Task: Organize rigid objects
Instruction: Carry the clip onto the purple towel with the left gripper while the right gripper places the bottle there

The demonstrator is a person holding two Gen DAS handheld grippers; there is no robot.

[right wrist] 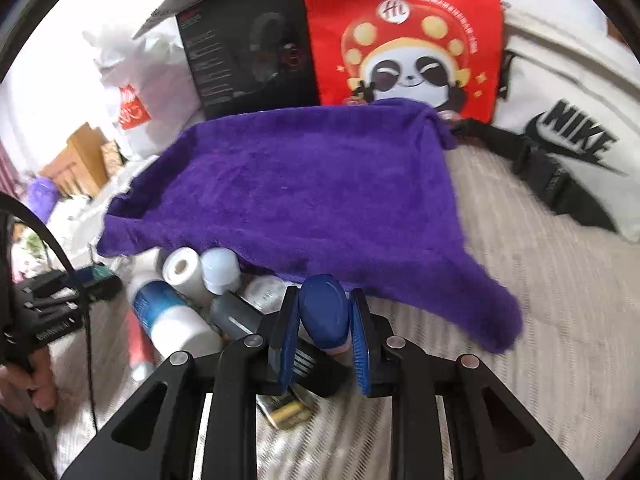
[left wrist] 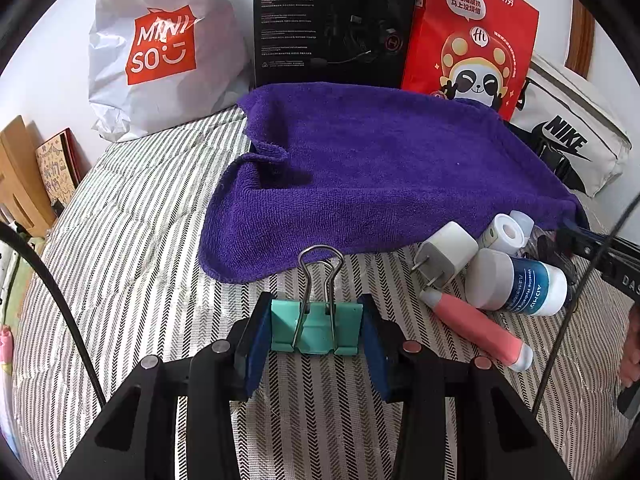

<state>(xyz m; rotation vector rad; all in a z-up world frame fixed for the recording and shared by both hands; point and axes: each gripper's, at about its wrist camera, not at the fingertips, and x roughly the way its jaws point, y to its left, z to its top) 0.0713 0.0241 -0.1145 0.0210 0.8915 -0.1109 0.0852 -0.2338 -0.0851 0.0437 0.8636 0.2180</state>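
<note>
My left gripper (left wrist: 316, 330) is shut on a teal binder clip (left wrist: 316, 328), held just above the striped bedding in front of a purple towel (left wrist: 360, 168). To its right lies a pile: a white charger plug (left wrist: 444, 256), a pink tube (left wrist: 476, 328), a blue-and-white Vaseline jar (left wrist: 520, 284) and a white tape roll (left wrist: 504, 234). My right gripper (right wrist: 325, 328) is shut on a dark blue capped bottle (right wrist: 324, 312) at the near edge of the towel (right wrist: 304, 184). The jar (right wrist: 168, 316) and tape roll (right wrist: 181, 270) lie to its left.
Against the wall stand a white Miniso bag (left wrist: 160, 48), a black Hecate box (left wrist: 332, 20) and a red panda bag (left wrist: 468, 36). A white Nike bag (left wrist: 568, 140) lies at the right. A gold-and-black battery (right wrist: 288, 412) lies under my right gripper.
</note>
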